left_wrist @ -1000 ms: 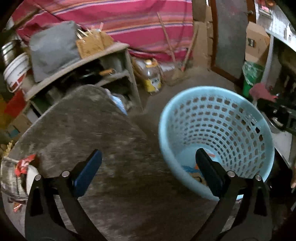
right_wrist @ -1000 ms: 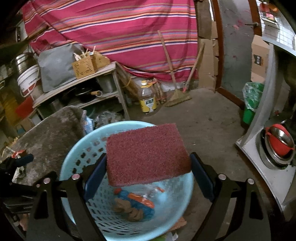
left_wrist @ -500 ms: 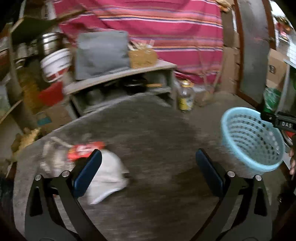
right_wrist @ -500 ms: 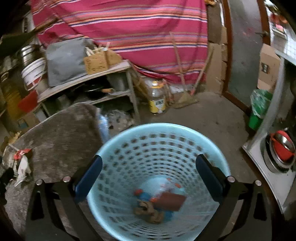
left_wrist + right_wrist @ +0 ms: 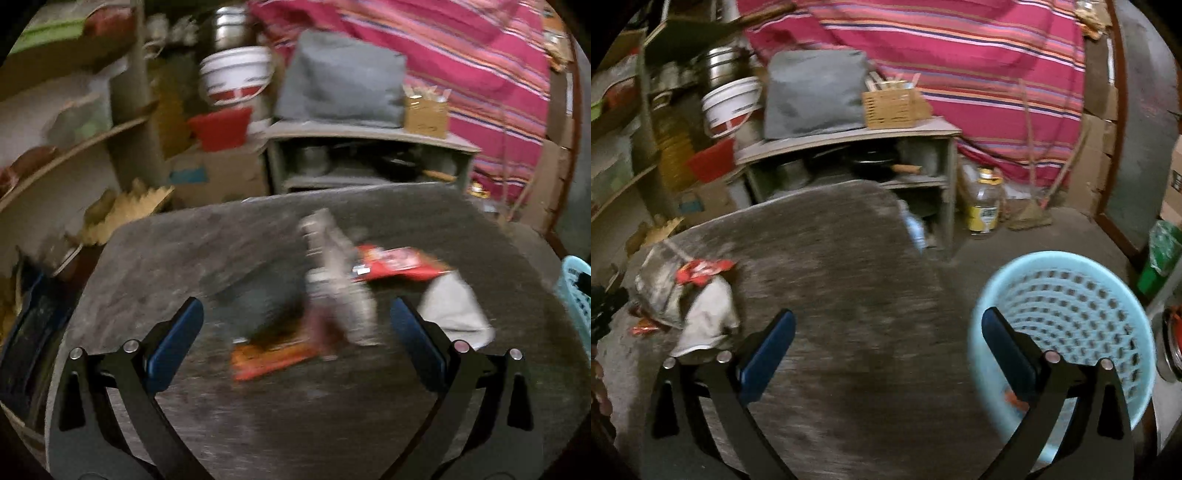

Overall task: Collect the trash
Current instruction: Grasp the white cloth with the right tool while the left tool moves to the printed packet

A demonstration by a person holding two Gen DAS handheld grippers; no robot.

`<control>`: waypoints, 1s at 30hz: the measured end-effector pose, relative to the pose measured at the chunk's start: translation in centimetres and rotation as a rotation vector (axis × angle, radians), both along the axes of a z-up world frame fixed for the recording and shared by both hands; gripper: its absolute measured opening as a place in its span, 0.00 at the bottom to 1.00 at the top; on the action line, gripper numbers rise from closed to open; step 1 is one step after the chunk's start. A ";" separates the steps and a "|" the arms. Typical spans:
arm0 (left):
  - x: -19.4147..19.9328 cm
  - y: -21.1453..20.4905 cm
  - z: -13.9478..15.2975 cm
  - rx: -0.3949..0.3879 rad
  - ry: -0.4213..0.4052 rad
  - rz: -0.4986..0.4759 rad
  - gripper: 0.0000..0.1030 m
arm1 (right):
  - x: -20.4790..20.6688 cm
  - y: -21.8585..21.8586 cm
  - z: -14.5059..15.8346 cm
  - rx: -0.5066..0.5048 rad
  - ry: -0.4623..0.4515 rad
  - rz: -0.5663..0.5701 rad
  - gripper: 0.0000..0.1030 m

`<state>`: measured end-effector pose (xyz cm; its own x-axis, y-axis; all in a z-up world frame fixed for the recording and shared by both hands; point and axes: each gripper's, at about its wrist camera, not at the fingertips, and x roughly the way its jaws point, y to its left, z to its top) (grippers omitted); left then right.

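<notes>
A: Item one, the left gripper (image 5: pixel 295 330)?
B: Fingers spread wide, blue pads facing each other, nothing pinched. It is held above the grey table (image 5: pixel 221 251). Between and just beyond the fingertips a heap of trash is seen, blurred.

A: Contents of the heap?
B: A grey crumpled bag (image 5: pixel 338 280), standing roughly upright; a red wrapper (image 5: pixel 395 264) lying against its right side; an orange wrapper (image 5: pixel 271 356) flat on the table at its foot; a white cloth-like piece (image 5: pixel 452 310) just right of the red wrapper, near the right fingertip. Finer detail cannot be told — the picture is smeared.

A: Item two, the right gripper (image 5: pixel 886 330)?
B: Fingers likewise spread to their widest, nothing between them but bare table (image 5: pixel 849 277). The same heap is recorded at the table's left edge: grey bag (image 5: pixel 659 291), red wrapper (image 5: pixel 701 271) on top, white piece (image 5: pixel 709 321) just beside the left fingertip, not touched.

A: The basket?
B: A light-blue perforated basket (image 5: pixel 1067 299), on the floor beside the table's right end, partly behind the right finger. A scrap of orange is glimpsed low inside it; the rest of its bottom is hidden. In the left view only a sliver of its rim (image 5: pixel 576 280) is caught at the far right.

A: Surroundings?
B: A grey shelf unit (image 5: pixel 849 155) behind the table, a grey bag-like bundle (image 5: pixel 816 99) and a woven box (image 5: pixel 892 105) on top; a white bucket (image 5: pixel 729 105) to its left; a striped red cloth (image 5: pixel 942 55) hung behind; a bottle with a yellow label (image 5: pixel 984 201) on the floor.
</notes>
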<state>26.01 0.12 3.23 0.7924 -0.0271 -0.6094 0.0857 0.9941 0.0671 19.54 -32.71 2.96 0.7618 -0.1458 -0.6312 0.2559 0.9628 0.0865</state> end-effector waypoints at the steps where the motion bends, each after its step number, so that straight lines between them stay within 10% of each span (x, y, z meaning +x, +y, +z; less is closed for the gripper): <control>1: 0.3 0.9 -0.2 0.005 0.006 0.017 0.95 | 0.4 1.0 -0.1 0.000 0.004 0.013 0.96; 20: 1.4 9.9 -2.3 -0.043 0.054 0.145 0.95 | 7.1 15.0 -4.1 -0.094 0.143 0.227 0.95; 30: 0.8 7.7 -1.4 -0.021 0.014 0.106 0.95 | 7.5 16.1 -5.6 -0.058 0.193 0.327 0.41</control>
<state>26.86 7.77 1.84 0.7830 0.0439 -0.6205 -0.0195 0.9988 0.0460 27.08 -16.66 -2.60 0.6419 0.0454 -0.7654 -0.0591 0.9982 0.0096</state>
